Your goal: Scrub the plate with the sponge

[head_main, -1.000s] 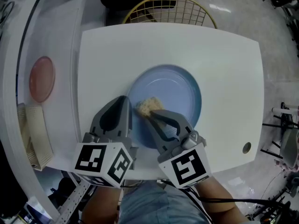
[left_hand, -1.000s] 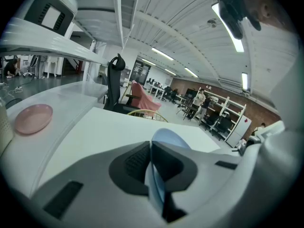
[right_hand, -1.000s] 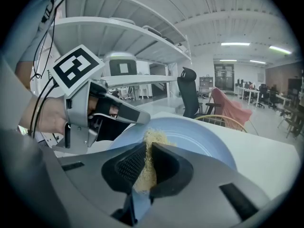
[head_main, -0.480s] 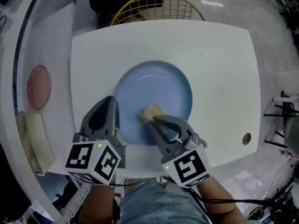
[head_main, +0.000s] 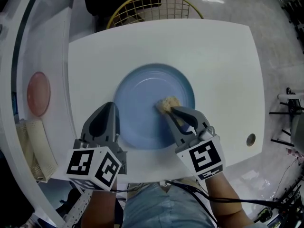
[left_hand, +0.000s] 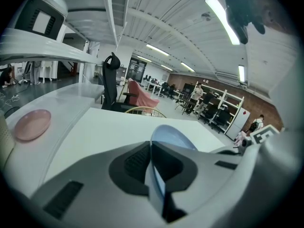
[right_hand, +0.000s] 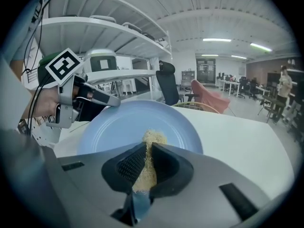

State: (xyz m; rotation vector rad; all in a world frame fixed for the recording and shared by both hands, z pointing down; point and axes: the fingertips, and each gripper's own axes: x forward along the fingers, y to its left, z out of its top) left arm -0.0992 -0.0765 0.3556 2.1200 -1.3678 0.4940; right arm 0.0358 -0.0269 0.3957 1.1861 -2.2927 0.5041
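A round blue plate (head_main: 147, 99) lies flat in the middle of the white table (head_main: 223, 65). My left gripper (head_main: 111, 112) is shut on the plate's near-left rim; in the left gripper view the plate (left_hand: 172, 137) runs edge-on out from between the left gripper's (left_hand: 151, 148) jaws. My right gripper (head_main: 173, 111) is shut on a tan, fibrous sponge (head_main: 167, 103) that presses on the plate's right half. In the right gripper view the sponge (right_hand: 153, 139) sticks out past the right gripper (right_hand: 147, 151) onto the plate (right_hand: 118, 125), with the left gripper (right_hand: 95, 96) at the rim behind.
A pink dish (head_main: 38, 93) sits on the side counter at the left, above a beige ribbed mat (head_main: 35, 148). A yellow wire chair back (head_main: 154, 6) stands beyond the table's far edge. A small round hole (head_main: 250, 139) marks the table's right corner.
My right gripper has slid the sponge from the plate's near-left part across to its right side. The left gripper keeps its hold on the rim.
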